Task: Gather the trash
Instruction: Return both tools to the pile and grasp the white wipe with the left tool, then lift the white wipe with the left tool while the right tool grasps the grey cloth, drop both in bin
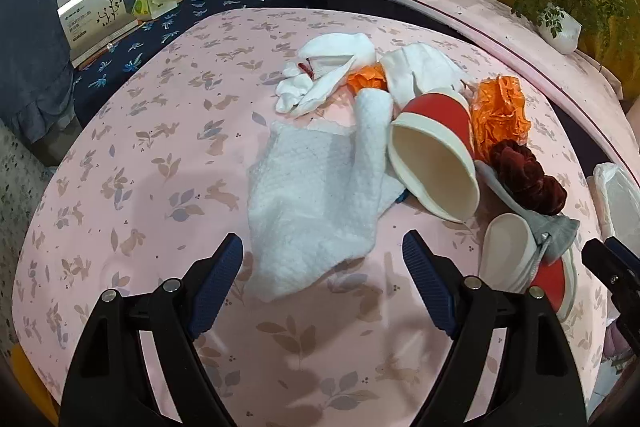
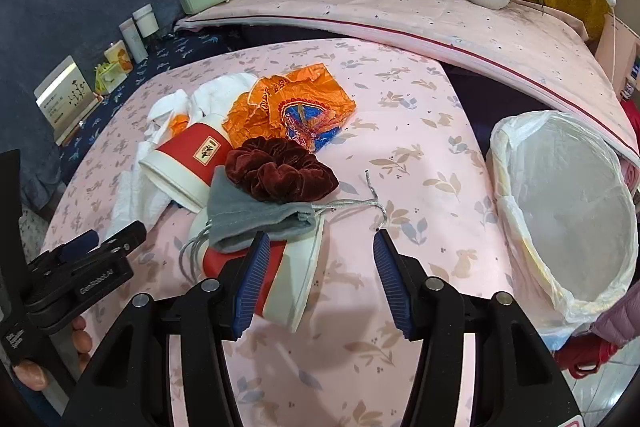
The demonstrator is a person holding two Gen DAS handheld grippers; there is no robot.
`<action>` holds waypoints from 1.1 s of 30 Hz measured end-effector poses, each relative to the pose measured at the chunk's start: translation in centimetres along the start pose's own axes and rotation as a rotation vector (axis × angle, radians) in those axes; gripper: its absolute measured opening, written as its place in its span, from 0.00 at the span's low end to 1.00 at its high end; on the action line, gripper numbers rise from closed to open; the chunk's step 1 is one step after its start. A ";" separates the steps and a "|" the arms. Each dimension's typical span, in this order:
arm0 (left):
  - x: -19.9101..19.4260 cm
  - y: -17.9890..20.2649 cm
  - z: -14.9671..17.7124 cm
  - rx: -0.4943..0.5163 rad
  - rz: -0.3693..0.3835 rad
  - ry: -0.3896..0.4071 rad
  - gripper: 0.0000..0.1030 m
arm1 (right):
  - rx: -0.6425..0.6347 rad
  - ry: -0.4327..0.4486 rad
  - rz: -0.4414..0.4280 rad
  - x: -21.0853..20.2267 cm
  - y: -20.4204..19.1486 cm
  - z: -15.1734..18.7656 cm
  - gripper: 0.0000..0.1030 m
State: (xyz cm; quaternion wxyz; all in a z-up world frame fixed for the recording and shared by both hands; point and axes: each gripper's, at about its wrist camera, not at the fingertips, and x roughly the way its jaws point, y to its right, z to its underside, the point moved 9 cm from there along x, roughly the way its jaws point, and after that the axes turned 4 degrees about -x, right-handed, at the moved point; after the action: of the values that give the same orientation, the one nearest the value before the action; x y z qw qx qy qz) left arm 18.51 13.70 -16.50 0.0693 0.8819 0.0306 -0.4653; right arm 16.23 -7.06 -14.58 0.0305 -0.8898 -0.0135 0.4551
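Collected: nothing visible; lined bin [image 2: 568,195] at the bed's [image 2: 400,99] right edge looks empty.
Outstanding on bed: two cups [image 2: 188,163], orange wrapper [image 2: 292,99], tissues [image 1: 308,187].
Left gripper [image 1: 322,287]: open, empty, over the tissues.
Right gripper [image 2: 318,283]: open, empty, beside the near cup [image 2: 296,279].

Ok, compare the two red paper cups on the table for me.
The far cup lies on its side and keeps its round shape, with its open mouth showing; the near cup is squashed flat. The far cup's side is uncovered and shows a label, while the near cup has the grey pouch draped over it. The far cup rests against the white towel; the near cup lies by the right gripper. Both are red with white rims.
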 end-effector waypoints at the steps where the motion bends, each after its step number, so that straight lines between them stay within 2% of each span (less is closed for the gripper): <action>1: 0.3 -0.2 -0.1 -0.002 0.000 -0.004 0.76 | -0.001 -0.005 -0.001 0.4 0.0 -0.1 0.45; 5: 1.2 -0.6 -0.4 -0.012 0.009 -0.016 0.74 | -0.001 -0.019 -0.009 1.7 -0.2 -0.5 0.40; 8: 1.8 -0.5 -0.5 -0.013 0.020 -0.031 0.66 | -0.003 -0.033 -0.023 2.5 -0.6 -0.7 0.30; 11: 2.4 -0.4 -0.7 -0.007 0.024 -0.043 0.53 | -0.005 -0.030 -0.042 2.8 -1.2 -0.8 0.17; 12: 2.5 -0.3 -0.7 -0.006 0.029 -0.043 0.43 | -0.007 -0.029 -0.040 2.8 -1.3 -0.8 0.15; 13: 2.5 -0.2 -0.7 -0.003 0.034 -0.043 0.39 | -0.010 -0.027 -0.037 2.7 -1.3 -0.9 0.12; 15: 2.4 0.0 -0.8 0.001 0.044 -0.046 0.24 | -0.008 -0.029 -0.047 2.6 -1.5 -0.9 0.07; 18: 2.0 0.3 -0.8 -0.001 0.060 -0.046 0.15 | -0.008 -0.017 -0.062 1.9 -1.8 -1.1 0.05; 21: 1.1 0.6 -1.0 0.002 0.071 -0.031 0.10 | -0.021 0.003 -0.064 0.8 -2.3 -1.5 0.04; 33: -6.5 3.6 -3.1 0.022 0.133 0.097 0.09 | -0.034 0.143 -0.090 -6.3 -2.2 -4.2 0.03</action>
State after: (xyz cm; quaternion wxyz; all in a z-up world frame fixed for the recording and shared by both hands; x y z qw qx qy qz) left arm 17.75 10.66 -9.05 0.0887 0.9042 -0.0299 -0.4167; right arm 15.95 -5.36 -6.92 0.0368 -0.9189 -0.0590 0.3882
